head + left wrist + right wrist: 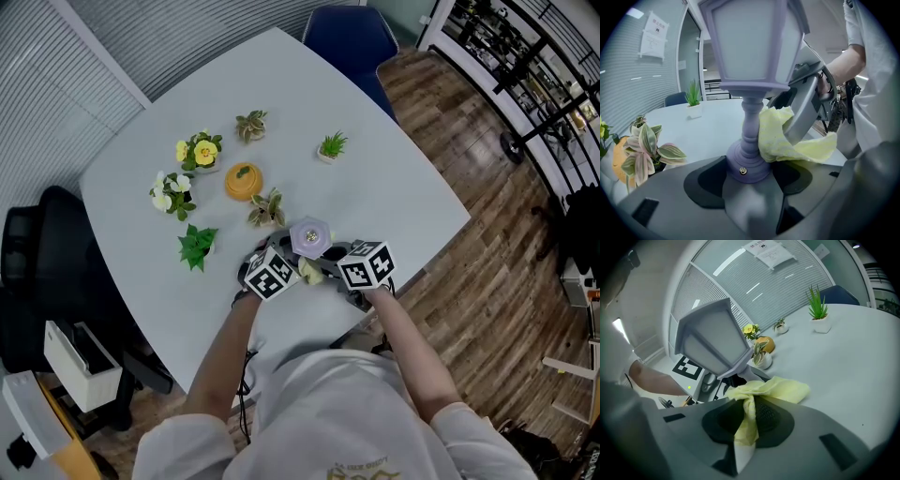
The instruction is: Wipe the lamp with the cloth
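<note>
Right, pots first: on the table [403, 187] a white pot [820, 326] holds a spiky plant [331, 145] at abt 1 o'clock from the lamp [309, 236]. An orange pot [243, 182] at 10 o'clock has a small green sprig on top, w/ a striped plant [266, 209] between it and the lamp. Farther out at 10–11 o'clock stand yellow flowers [201, 152], white flowers [172, 193], a leafy plant [196, 246] and another small striped one [250, 125]; their pots sit mostly under foliage, hard to make out. A white bin [80, 364] is on the floor at 8 o'clock, contents unclear. The lamp stands upright near the table's 6 o'clock edge. The left gripper [749, 174] has its jaws pressed onto the lamp's round base. The right gripper [746, 420] pinches the yellow cloth [761, 391], and the cloth's bunched end touches the lamp stem on its 3 o'clock side in the left gripper view. In the head view the marker cubes [272, 274] cover the base and most of the cloth, only a scrap showing. The lamp's top is cut off in the left gripper view, and its base is hidden behind cloth in the right gripper view.
</note>
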{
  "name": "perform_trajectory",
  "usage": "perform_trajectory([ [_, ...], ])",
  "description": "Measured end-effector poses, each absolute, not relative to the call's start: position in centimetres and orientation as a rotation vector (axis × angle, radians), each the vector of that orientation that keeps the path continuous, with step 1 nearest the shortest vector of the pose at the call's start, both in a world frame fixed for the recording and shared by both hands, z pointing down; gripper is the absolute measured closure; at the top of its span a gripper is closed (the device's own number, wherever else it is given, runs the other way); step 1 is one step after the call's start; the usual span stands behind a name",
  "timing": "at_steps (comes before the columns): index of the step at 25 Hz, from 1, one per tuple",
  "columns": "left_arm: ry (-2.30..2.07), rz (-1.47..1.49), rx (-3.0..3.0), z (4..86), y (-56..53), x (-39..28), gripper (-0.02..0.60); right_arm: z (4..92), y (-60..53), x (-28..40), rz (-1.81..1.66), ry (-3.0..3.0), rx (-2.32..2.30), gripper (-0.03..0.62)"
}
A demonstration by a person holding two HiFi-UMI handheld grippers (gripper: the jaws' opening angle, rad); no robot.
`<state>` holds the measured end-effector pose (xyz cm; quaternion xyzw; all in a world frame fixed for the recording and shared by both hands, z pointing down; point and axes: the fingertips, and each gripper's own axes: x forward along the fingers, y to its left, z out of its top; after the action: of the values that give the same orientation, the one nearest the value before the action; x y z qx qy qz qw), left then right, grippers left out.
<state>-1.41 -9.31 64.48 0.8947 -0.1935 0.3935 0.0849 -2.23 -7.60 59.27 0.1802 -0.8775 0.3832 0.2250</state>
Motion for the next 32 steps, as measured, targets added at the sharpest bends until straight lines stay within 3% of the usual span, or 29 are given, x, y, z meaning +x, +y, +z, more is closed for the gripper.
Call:
perform_trajectory([
  [32,-0.576,1.172,2.670,64.6,-9.4,-1.5,0.270,60.7,-9.9,0.4,0.947,-2.342,0.712,0.539],
])
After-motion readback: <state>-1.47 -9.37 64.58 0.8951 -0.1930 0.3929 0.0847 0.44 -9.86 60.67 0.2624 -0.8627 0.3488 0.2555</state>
